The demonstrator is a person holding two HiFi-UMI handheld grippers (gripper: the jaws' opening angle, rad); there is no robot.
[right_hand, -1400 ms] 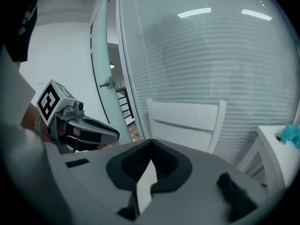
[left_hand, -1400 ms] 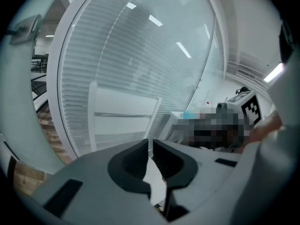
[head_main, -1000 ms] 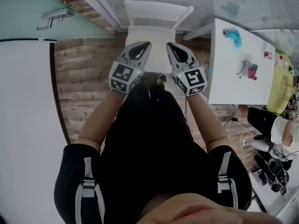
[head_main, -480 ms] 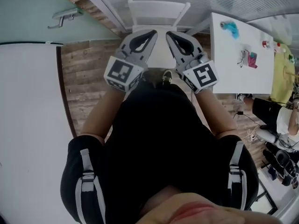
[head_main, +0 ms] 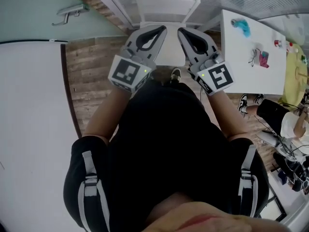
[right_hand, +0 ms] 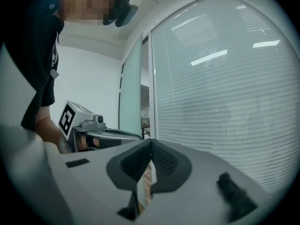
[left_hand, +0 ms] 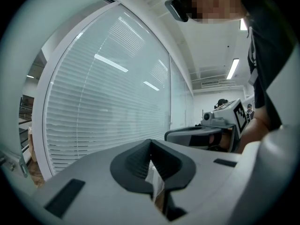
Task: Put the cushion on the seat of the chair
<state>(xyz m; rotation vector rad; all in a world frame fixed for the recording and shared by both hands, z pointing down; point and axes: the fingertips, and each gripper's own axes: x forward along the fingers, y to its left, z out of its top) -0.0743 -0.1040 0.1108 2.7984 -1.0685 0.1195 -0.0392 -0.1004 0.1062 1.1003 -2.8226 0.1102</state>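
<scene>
Wood floor (head_main: 91,66), chair (head_main: 166,6) just beyond left hand-held gripper (head_main: 161,30) (shut)

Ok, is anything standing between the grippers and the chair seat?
Nothing visible does. The left gripper and right gripper, both shut and empty, hang over the seat of the white chair. Whether a cushion lies there I cannot tell.
</scene>
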